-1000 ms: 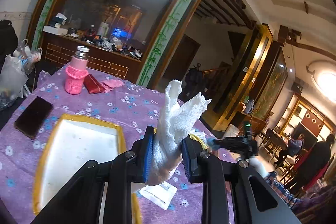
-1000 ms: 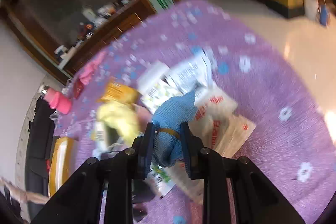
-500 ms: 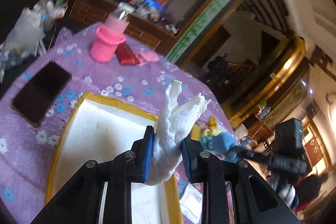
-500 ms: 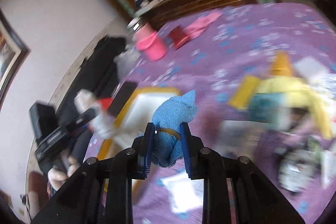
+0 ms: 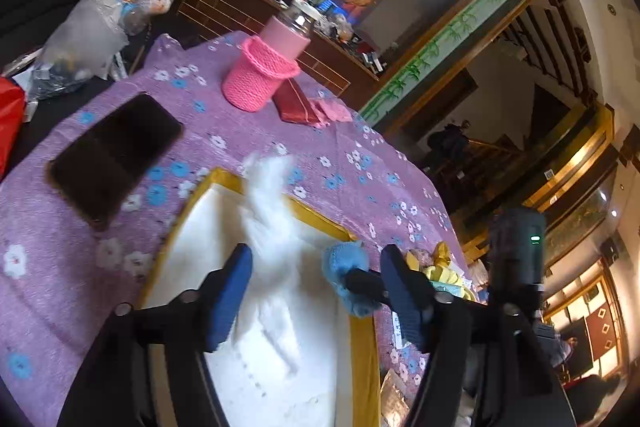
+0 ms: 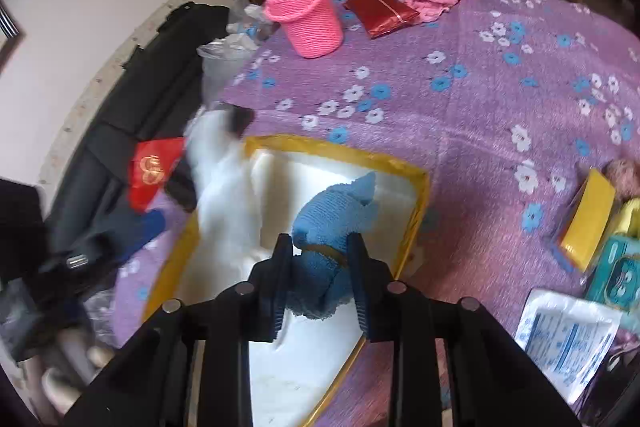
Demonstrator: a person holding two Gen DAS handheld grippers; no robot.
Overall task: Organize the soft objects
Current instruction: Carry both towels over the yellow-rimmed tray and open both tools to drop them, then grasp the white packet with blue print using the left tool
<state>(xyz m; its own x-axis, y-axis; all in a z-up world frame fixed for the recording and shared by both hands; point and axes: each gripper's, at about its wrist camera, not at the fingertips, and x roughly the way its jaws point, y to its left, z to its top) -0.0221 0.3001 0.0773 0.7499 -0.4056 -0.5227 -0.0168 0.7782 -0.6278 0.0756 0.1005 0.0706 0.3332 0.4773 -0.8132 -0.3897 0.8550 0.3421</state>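
Grippers over the yellow-rimmed tray (image 5: 362,355): the left gripper (image 5: 316,297) gapes wide, its white cloth (image 5: 272,227) blurred and seemingly dropping into the tray, while the right gripper (image 6: 320,289) pinches a blue cloth (image 6: 334,215) above it. Releasing near the rim could spill the cloth onto the table.

I see a fluffy white terry cloth (image 5: 276,227), motion-blurred, standing upright over the white foam tray with a yellow rim (image 5: 364,347), free between my left jaws. A rolled blue terry cloth (image 6: 332,223) with a brown band is pinched above the tray.
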